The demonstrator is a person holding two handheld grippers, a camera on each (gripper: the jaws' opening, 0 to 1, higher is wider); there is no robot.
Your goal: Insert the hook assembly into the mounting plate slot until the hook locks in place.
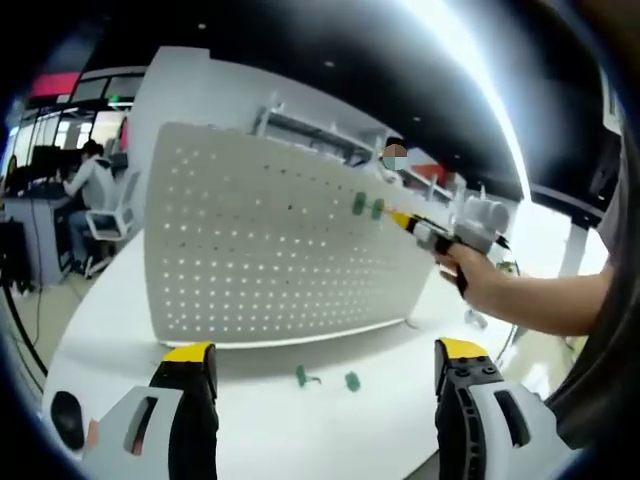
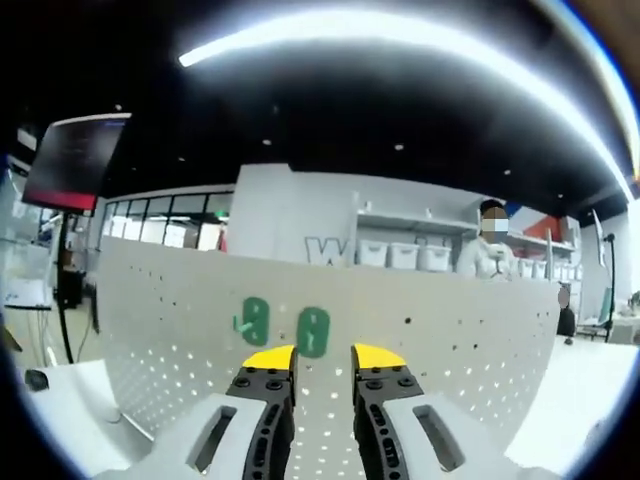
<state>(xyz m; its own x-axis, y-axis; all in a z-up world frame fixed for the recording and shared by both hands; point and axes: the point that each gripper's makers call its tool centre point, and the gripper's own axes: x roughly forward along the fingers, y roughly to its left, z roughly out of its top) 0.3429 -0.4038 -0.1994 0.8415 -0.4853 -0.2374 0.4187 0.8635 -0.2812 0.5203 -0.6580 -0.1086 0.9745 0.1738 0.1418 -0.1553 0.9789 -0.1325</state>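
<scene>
Yellow-tipped jaws of the left gripper (image 1: 325, 365) stood wide apart and empty at the near edge of the white bench (image 1: 250, 420), closest to the left gripper view. Beyond them, going left to right, a small green hook (image 1: 304, 377) and a second green piece (image 1: 352, 381) lay loose on the bench, just in front of the foot of the upright white pegboard (image 1: 260, 250) that serves as the mounting plate.

Higher on the board's right half, two green hooks (image 1: 367, 207) sat side by side against the holes. The right gripper (image 1: 404, 220) reached in from the right, held in a person's hand (image 1: 470, 265), its yellow tips almost at the right one of the pair.

In the right gripper view those tips framed a narrow gap just under the right green piece (image 2: 313, 331), with the left green piece (image 2: 255, 321) beside it; both stood upright, long axis up the board. The jaws (image 2: 323, 362) looked slightly parted and I could not see anything pinched between them. Whether the right piece was fully seated I could not tell.

By my reckoning the right hand was far the nearer, and the coming move turned on pressing straight forward and a touch upward into the board; the left would have to reach down for the loose pieces.

Around them ran an open office: a seated person (image 1: 90, 185) at a desk far left, shelving (image 2: 400, 250) with bins behind the board, and a bright ceiling light strip (image 2: 400, 30).
</scene>
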